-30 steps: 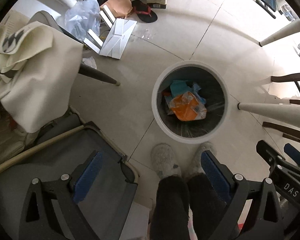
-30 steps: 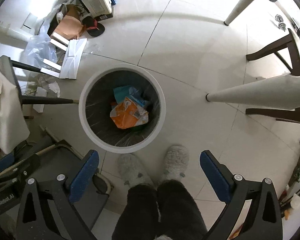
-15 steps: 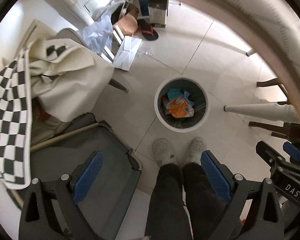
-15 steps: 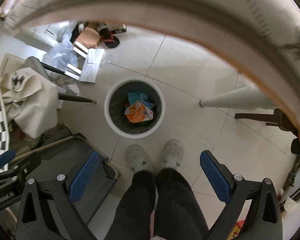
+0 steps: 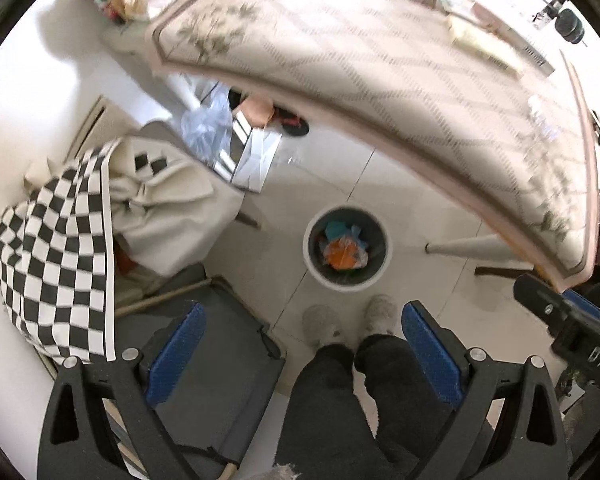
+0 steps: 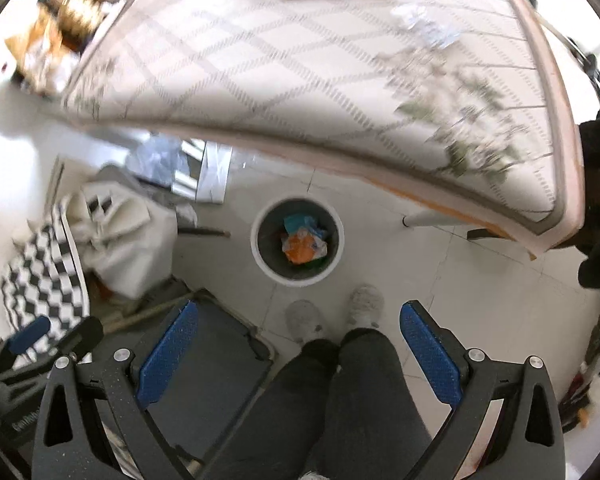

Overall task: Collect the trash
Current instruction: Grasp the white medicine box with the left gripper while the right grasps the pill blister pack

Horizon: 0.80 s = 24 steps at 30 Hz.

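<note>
The left gripper (image 5: 302, 350) hangs high over the floor with its blue-padded fingers (image 5: 176, 354) spread wide and nothing between them. The right gripper (image 6: 298, 350) is likewise spread wide and empty, its blue pads (image 6: 428, 350) framing the person's dark-trousered legs (image 6: 340, 400) and grey fuzzy slippers (image 6: 304, 320).

Just ahead of the slippers, on the pale tiled floor (image 5: 412, 280), stands a round white-rimmed trash bin with a dark liner (image 5: 347, 249). Inside it lies an orange crumpled wrapper (image 5: 340, 256) with a teal scrap beside it; the right wrist view shows the same bin (image 6: 297, 242).

Above and beyond the bin, the edge of a surface covered in a cream diamond-patterned cloth with a pink border (image 5: 380, 72) curves across the view. A crumpled clear plastic wrapper (image 6: 424, 24) rests on it near the far right side, blurred.

To the left, a black-and-white checkered cloth (image 5: 52, 276) and a cream fabric bag (image 5: 172, 216) are heaped over a chair.
</note>
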Available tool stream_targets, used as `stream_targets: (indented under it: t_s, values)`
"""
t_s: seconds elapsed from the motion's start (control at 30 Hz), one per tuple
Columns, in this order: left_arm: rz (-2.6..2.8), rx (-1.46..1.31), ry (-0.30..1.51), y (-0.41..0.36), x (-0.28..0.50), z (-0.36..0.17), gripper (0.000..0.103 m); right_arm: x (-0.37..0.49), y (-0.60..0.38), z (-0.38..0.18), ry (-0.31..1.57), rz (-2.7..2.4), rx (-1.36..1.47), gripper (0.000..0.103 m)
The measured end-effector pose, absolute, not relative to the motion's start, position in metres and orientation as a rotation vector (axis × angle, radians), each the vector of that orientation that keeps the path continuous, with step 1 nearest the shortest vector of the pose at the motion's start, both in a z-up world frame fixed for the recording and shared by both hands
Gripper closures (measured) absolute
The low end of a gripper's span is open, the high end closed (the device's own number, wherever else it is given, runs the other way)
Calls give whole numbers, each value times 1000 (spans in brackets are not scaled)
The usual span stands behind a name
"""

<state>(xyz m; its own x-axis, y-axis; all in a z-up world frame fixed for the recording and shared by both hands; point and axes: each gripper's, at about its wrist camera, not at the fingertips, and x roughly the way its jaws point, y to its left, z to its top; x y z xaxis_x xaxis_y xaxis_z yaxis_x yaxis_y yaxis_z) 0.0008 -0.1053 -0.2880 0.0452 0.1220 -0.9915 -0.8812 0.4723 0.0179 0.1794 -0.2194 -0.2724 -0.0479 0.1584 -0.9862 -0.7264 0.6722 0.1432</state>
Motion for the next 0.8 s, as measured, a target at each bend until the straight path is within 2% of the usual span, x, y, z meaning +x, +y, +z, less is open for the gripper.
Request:
stream_targets:
  t_s: [0.13,0.27,0.47,0.63,0.73,0.77,0.8]
  values:
    - [888,-717,1281,-90,46,-278,2,240,-218,-253,1445,700,-412,1]
    - [890,-675,1292,-69,103,-287,2,314,-195,-255,1395,649,-453,1]
    - [888,-737,1351,-31,180,-331,2,400,-130,-292,1348,713,-711,1]
    - [892,-799,1410,-7,216,-362,3,425,-87,-325,1346,809,-893,1]
    - [891,-802,1439,-3,224,-371,3,433,-72,-340,1369,863,-926,10]
    - [888,-802,1451,-1,226,-374,3,434,-70,-343,1378,864,-928,20]
    - [887,-801,1457,-1,227,-375,3,436,-70,-342,1375,864,-917,20]
